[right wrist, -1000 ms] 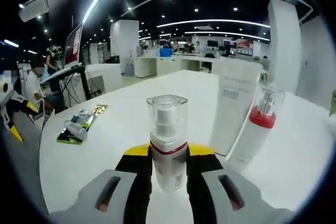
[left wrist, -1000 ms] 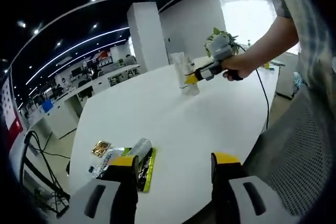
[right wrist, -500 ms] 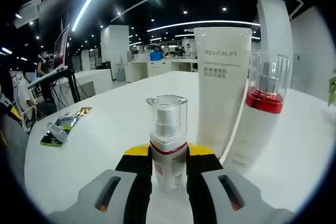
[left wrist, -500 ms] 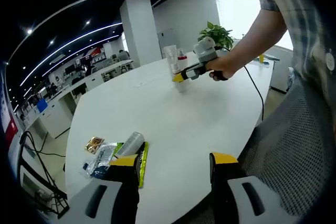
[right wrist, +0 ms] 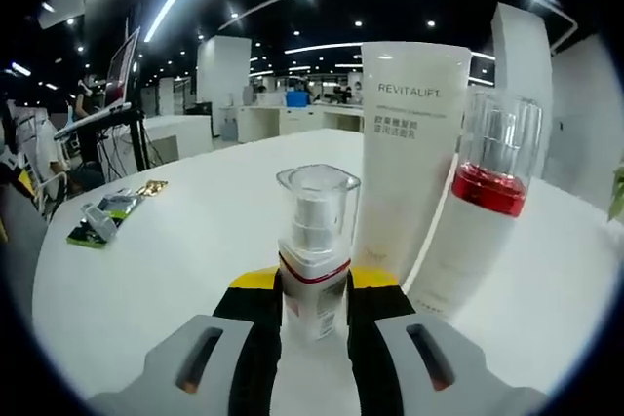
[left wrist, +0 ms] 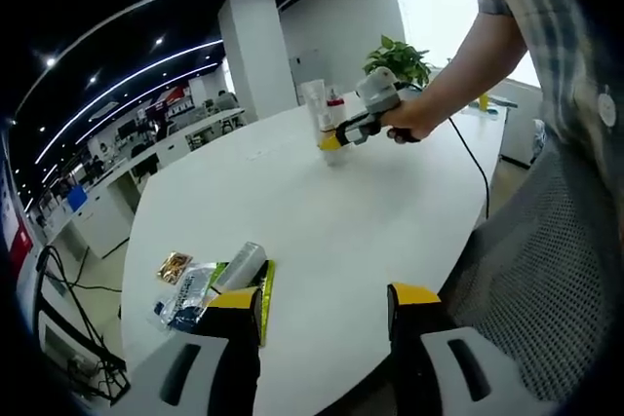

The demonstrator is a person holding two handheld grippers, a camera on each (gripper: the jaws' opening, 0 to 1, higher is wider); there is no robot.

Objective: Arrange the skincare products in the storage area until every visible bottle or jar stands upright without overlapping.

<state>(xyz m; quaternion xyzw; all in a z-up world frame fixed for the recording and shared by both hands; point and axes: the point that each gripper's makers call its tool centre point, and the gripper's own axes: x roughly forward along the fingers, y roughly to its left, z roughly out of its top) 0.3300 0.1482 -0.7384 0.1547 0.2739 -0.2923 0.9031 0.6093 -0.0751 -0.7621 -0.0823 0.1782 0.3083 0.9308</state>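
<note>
Pump bottle [right wrist: 314,250]: lower centre of the right gripper view, upright, clamped by our right gripper [right wrist: 314,311].
Neighbours: white tube [right wrist: 407,158] and red-collared bottle [right wrist: 475,211] stand just right of it on the bench [right wrist: 175,270].
Left gripper [left wrist: 327,311]: jaws apart — holding nothing; packets [left wrist: 210,284] lie lower left.
Risk: we judge a crooked release could tip the bottle into the tube — a knock-on fall.

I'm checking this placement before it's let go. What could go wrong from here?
The right gripper holds the small pump bottle close to the REVITALIFT tube and red-collared bottle; a nudge could topple them. Releasing it tilted could tip it. The clear bottle lies sideways near the left gripper, unsorted.
</note>
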